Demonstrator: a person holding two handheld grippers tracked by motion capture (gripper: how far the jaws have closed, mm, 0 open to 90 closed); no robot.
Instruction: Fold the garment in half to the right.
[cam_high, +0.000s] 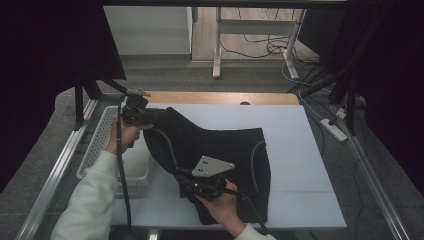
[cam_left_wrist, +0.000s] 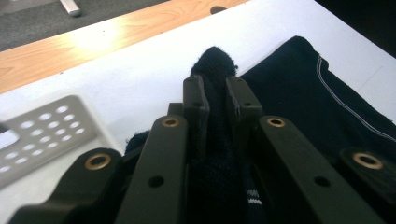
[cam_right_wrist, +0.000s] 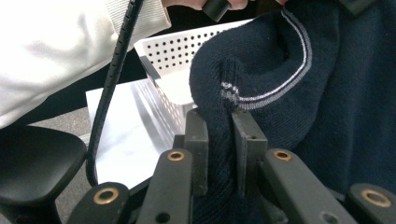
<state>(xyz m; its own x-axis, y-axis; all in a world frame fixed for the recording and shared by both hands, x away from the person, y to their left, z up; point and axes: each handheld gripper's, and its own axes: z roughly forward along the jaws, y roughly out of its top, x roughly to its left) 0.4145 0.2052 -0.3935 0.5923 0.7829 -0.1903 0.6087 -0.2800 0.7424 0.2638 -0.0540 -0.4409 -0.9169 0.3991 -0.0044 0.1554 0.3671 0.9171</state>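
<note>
A dark navy garment (cam_high: 220, 155) with thin pale seam lines lies half folded on the white table (cam_high: 300, 150). My left gripper (cam_high: 150, 118) is at the garment's far left corner, shut on a pinch of the knit cloth (cam_left_wrist: 215, 93). My right gripper (cam_high: 186, 176) is at the near left edge, with the grey plate (cam_high: 212, 166) on top. It is shut on a fold of the cloth (cam_right_wrist: 219, 135), where a pale stitched line (cam_right_wrist: 280, 88) curves past. Between the two grips the left side of the garment is lifted off the table.
A white perforated basket (cam_high: 107, 145) sits off the table's left side, close to the left hand. A wooden strip (cam_high: 220, 97) runs along the table's far edge. Cables and desk legs (cam_high: 260, 45) lie on the floor beyond.
</note>
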